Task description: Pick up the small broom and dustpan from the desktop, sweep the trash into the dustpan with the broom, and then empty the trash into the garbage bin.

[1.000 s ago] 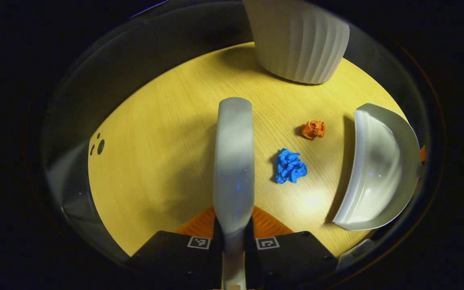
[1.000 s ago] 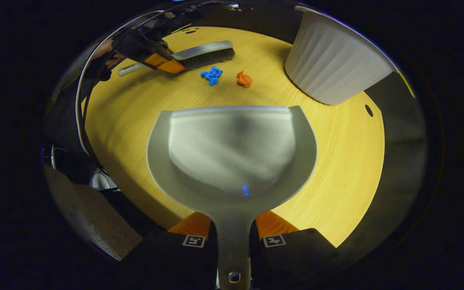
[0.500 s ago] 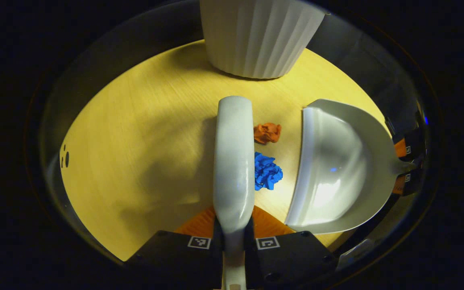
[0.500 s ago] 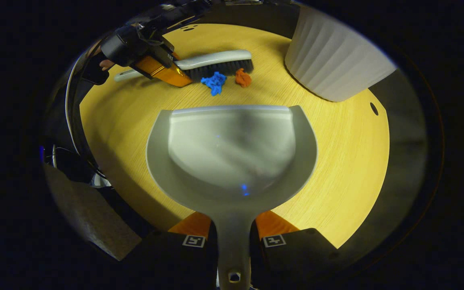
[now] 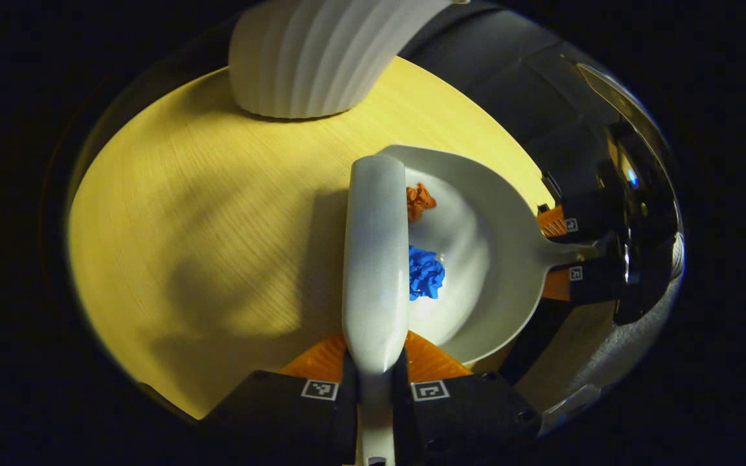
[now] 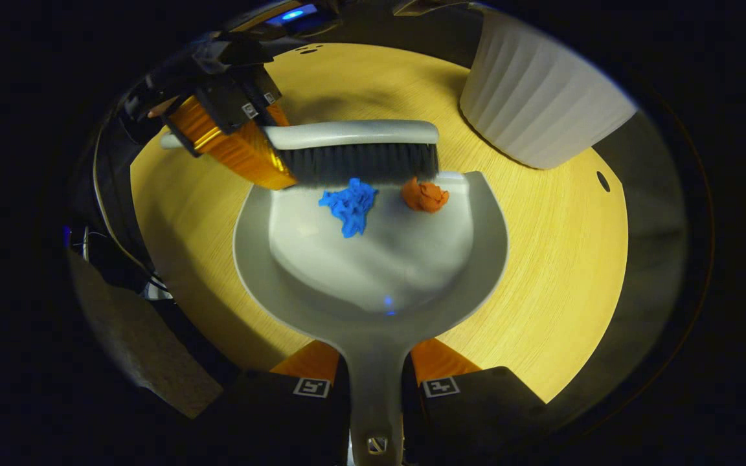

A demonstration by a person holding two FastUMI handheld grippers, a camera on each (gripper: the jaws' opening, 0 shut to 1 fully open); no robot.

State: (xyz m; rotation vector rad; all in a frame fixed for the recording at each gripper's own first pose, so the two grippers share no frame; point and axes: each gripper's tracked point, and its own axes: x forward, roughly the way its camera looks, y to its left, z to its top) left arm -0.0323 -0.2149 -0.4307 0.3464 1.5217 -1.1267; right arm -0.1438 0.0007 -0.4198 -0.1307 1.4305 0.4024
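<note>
Item: small grey plastic broom with dark bristles, handle gripped between the jaws of the left gripper; its bristle edge is resting at the open lip of the dustpan.

Item: grey plastic dustpan, lying flat on the round yellow wooden tabletop, its handle clamped in the jaws of the right gripper.

Item: crumpled blue paper ball, sitting inside the dustpan, just behind its lip (touching the bristles).

Item: crumpled orange paper ball, also lying inside the dustpan at the lip, beside the blue one.

Item: white ribbed garbage bin, standing upright on the tabletop beyond the dustpan, apart from it.
</note>
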